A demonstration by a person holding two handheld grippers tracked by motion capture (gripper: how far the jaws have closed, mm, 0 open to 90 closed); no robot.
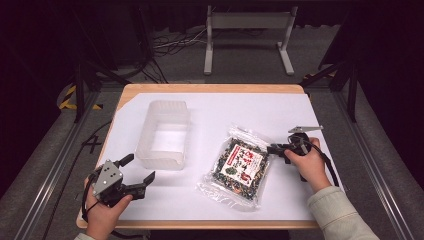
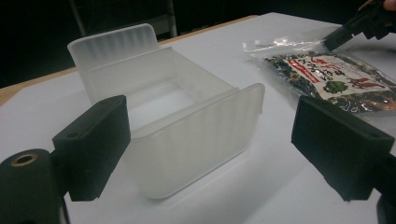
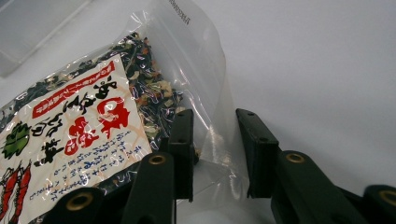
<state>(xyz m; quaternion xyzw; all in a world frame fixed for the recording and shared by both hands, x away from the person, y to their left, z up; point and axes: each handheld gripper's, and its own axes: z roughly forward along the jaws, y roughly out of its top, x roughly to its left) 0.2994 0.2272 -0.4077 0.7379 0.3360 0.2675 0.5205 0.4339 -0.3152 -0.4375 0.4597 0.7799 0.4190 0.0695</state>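
Note:
A clear bag of dried mixed food (image 1: 239, 167) with a red-and-white label lies flat on the white sheet, right of centre. My right gripper (image 1: 273, 148) reaches in from the right at the bag's upper right corner. In the right gripper view its jaws (image 3: 214, 122) stand a little apart with the bag's clear film edge (image 3: 210, 84) between them, and the pads do not press it flat. An empty translucent plastic container (image 1: 161, 161) stands left of centre. My left gripper (image 1: 141, 166) is open just in front of the container's near end wall (image 2: 201, 135), holding nothing.
The white sheet (image 1: 280, 107) covers most of the wooden table (image 1: 210, 88). Beyond the far edge stand a metal frame (image 1: 247, 22) and cables on the floor. In the left gripper view the bag (image 2: 336, 79) and the right gripper (image 2: 345, 28) show at the upper right.

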